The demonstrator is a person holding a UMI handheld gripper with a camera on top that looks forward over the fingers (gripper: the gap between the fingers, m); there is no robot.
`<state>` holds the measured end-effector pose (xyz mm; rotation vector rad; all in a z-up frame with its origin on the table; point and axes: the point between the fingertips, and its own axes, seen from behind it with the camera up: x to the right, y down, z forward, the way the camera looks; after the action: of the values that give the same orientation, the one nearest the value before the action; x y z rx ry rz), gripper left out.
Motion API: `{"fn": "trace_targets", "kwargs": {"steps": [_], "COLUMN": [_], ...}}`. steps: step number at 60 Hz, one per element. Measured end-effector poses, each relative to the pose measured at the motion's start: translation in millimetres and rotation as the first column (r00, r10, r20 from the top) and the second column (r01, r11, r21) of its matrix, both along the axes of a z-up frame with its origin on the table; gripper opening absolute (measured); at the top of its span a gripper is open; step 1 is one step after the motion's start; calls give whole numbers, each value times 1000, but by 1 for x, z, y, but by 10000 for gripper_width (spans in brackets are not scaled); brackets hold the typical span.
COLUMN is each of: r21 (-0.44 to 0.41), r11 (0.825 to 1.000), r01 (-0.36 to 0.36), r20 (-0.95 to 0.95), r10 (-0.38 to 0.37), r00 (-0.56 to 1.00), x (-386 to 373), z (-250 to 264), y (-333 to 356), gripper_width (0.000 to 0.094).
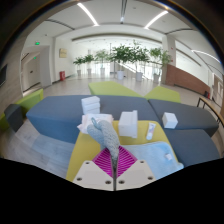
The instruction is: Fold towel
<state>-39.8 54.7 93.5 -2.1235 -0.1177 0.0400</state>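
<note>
My gripper is shut on a grey-blue towel. The cloth is pinched between the two magenta pads and rises in a bunched fold from between the fingers, hanging out ahead of them. The towel is lifted above a yellow and light-blue surface that lies just beyond the fingers. The part of the towel inside the jaws is hidden.
White boxes and a stack of white items stand on the surface ahead. A small white box sits to the right. Dark grey benches ring the area. Potted plants stand in the far hall.
</note>
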Motion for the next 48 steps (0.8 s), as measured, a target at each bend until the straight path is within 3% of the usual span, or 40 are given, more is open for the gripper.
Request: {"fn": "trace_targets", "kwargs": {"steps": [6, 16, 20, 24, 27, 34, 37, 48], "r21": [0, -126, -175, -145, -157, -119, -107, -45], "r11": [998, 974, 964, 973, 971, 973, 976, 991], "r01": [56, 187, 200, 182, 179, 197, 188, 126], "r20": [6, 73, 104, 93, 84, 159, 211, 229], "r10": [-56, -179, -184, -169, -168, -177, -163, -113], "r00": [998, 981, 977, 981, 982, 971, 964, 967], "x": [71, 175, 194, 194, 193, 206, 209, 183], "z": [3, -58, -89, -89, -84, -46, -29, 37], "y": [12, 9, 6, 10, 5, -10, -22, -90], "gripper_width": [33, 34, 35, 48, 172, 876, 815, 844]}}
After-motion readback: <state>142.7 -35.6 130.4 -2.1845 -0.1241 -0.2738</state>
